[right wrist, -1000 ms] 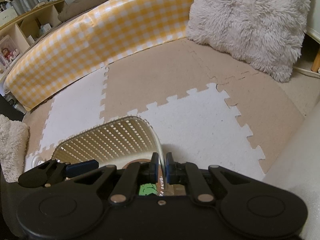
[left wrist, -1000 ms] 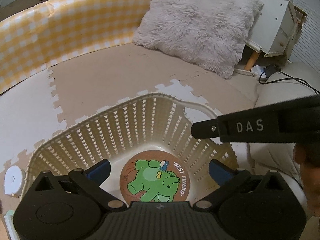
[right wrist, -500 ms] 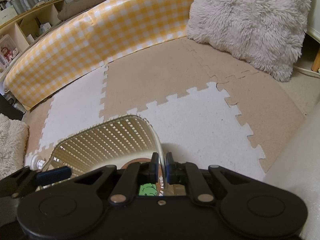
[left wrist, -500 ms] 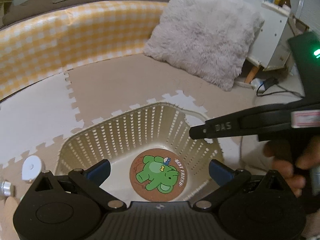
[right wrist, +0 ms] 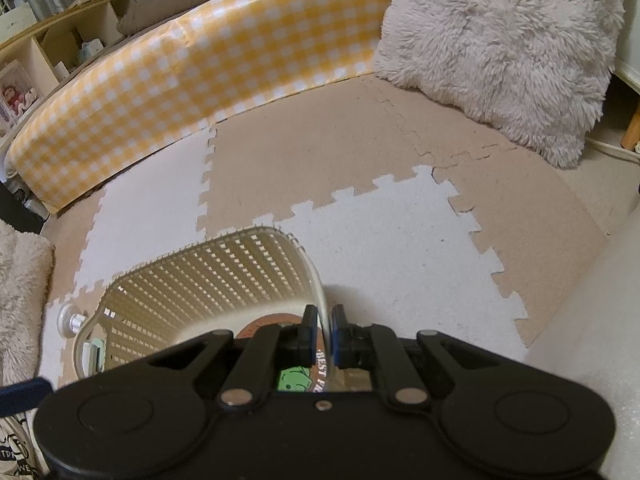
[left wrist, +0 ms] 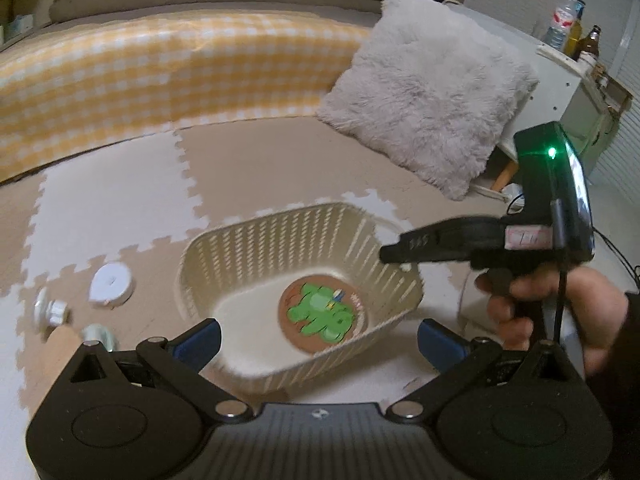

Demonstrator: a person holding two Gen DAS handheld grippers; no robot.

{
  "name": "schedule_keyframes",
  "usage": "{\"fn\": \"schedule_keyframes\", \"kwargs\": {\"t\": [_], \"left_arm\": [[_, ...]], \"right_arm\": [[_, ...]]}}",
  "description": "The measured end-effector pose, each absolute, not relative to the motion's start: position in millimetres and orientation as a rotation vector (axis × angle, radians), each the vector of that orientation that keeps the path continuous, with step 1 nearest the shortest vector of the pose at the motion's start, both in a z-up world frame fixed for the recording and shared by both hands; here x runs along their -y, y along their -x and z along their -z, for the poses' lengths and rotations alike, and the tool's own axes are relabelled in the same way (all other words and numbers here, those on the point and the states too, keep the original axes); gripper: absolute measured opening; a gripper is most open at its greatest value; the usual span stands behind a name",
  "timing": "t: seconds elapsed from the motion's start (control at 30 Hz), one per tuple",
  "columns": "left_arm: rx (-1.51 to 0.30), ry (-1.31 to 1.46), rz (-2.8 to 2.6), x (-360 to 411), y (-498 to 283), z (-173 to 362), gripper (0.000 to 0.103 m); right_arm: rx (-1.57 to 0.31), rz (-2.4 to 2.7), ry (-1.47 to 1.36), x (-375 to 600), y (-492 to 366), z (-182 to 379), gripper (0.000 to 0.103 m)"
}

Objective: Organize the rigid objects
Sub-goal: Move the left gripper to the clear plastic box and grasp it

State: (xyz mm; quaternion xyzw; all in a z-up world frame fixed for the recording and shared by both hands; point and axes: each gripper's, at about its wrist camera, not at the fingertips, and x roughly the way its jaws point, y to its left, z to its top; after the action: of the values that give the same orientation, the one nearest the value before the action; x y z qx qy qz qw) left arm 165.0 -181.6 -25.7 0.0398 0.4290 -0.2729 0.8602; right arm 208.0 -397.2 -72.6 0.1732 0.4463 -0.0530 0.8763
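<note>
Basket point(left wrist: 240, 248) of cream lattice plastic sits on the foam mat point(left wrist: 248, 168), and a round coaster point(left wrist: 322, 316) with a green cartoon animal lies flat on its floor, toward the right wall. The right gripper point(right wrist: 325, 334) has its fingers pressed together on the basket's right rim, one pad inside and one outside; from the left camera its black body shows above that rim, with a hand point(left wrist: 560, 312) wrapped round the grip and a green light on top. The left gripper point(left wrist: 318, 336) hangs over the near edge of the basket with its blue-tipped fingers point(left wrist: 198, 338) spread wide, holding nothing. Left of the basket on the mat lie a white disc point(left wrist: 111, 283) and, nearer the edge, two small metal pieces point(left wrist: 50, 311), blurred beyond telling what they are. A yellow checked bolster point(left wrist: 160, 80) curves along the back of the mat, and a fluffy grey cushion point(left wrist: 424, 88) leans at its right end. Bottles point(left wrist: 572, 24) stand on a white cabinet point(left wrist: 568, 96) behind the cushion.
</note>
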Motion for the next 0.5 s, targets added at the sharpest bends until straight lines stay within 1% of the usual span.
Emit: {"fn": "schedule_keyframes", "kwargs": {"t": [0.23, 0.5], "left_arm": [[-0.917, -0.081, 0.461, 146.1, -146.1, 38.5, 0.103], [-0.948, -0.030, 0.336, 103.6, -130.8, 68.7, 0.103]], "right_arm": [[-0.933, 0.113, -0.338, 394.6, -208.1, 72.2, 0.008], [-0.932, 0.114, -0.335, 395.0, -207.1, 70.6, 0.008]]}}
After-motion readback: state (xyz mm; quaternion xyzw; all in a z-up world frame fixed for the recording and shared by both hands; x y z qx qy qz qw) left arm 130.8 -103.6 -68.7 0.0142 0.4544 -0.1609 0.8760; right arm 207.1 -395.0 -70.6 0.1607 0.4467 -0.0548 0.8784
